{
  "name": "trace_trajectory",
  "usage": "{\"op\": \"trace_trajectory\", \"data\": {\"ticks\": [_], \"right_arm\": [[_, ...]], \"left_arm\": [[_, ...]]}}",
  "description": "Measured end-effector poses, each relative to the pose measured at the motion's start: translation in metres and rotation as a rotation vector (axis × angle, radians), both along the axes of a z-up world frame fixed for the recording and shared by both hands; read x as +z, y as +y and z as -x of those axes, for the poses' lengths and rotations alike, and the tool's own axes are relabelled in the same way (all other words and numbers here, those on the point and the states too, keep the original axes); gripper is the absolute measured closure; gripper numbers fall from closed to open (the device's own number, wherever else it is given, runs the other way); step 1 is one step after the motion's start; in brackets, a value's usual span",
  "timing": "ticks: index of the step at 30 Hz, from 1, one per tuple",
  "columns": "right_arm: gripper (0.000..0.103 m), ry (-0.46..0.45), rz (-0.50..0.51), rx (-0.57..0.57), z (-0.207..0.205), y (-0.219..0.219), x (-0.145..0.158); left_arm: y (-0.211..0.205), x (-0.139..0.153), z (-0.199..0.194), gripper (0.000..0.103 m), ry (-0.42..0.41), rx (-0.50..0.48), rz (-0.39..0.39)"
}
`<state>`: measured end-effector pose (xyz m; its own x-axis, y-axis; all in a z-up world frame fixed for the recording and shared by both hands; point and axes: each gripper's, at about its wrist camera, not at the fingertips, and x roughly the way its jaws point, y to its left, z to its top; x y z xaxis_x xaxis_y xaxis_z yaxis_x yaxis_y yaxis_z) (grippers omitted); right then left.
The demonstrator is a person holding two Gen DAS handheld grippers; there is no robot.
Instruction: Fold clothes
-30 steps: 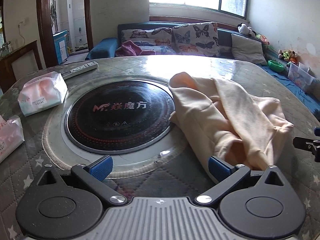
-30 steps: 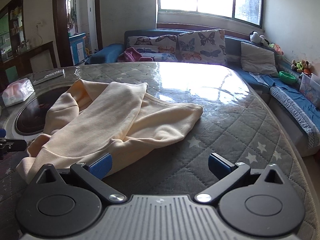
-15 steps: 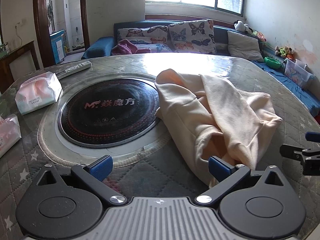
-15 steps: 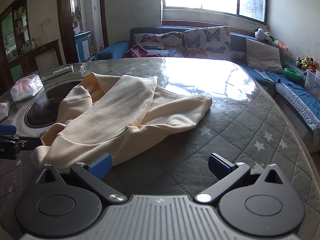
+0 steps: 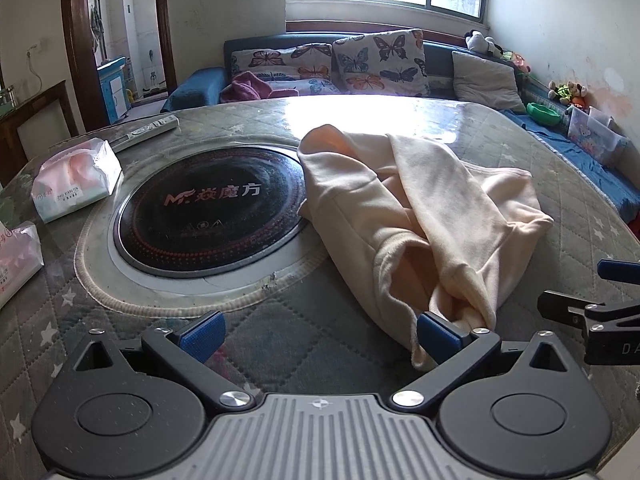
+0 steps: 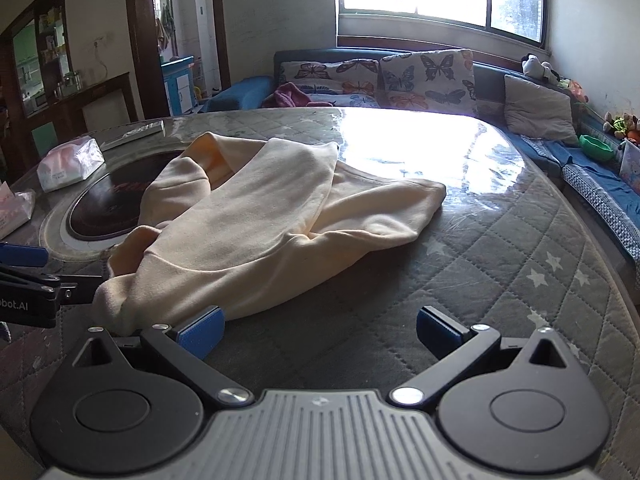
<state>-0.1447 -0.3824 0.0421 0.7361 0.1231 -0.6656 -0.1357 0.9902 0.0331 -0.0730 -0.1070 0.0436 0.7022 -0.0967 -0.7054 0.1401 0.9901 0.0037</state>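
At the far left of the round table with its grey star-quilted cover point(image 5: 280, 320), two plastic-wrapped tissue packs point(image 5: 76, 184) lie near the edge, with a white remote control point(image 5: 150, 130) behind them. Next comes the round black glass cooktop point(image 5: 208, 208) sunk into the table's middle. The left gripper point(image 5: 318, 334) hovers low just in front of it, its blue-padded fingers spread wide apart and holding nothing; the right-hand pad sits at the near hem of the crumpled cream-coloured sweatshirt point(image 5: 420, 208). That garment lies bunched on the table, its far left part overlapping the cooktop's rim. Further right, the right gripper point(image 6: 318, 330) is likewise wide open and empty, its left pad just beside the sweatshirt's point(image 6: 260, 232) near edge, bare quilted cover between its fingers.
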Motion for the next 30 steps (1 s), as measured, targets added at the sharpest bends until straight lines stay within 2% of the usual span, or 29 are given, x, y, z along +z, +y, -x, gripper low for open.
{"op": "trace_trajectory", "data": {"ticks": [30], "right_arm": [[0.0,0.013,-0.001,0.043,0.008,0.013,-0.002]], "left_arm": [[-0.015,-0.003,0.008,0.0,0.02,-0.033,-0.027]]}}
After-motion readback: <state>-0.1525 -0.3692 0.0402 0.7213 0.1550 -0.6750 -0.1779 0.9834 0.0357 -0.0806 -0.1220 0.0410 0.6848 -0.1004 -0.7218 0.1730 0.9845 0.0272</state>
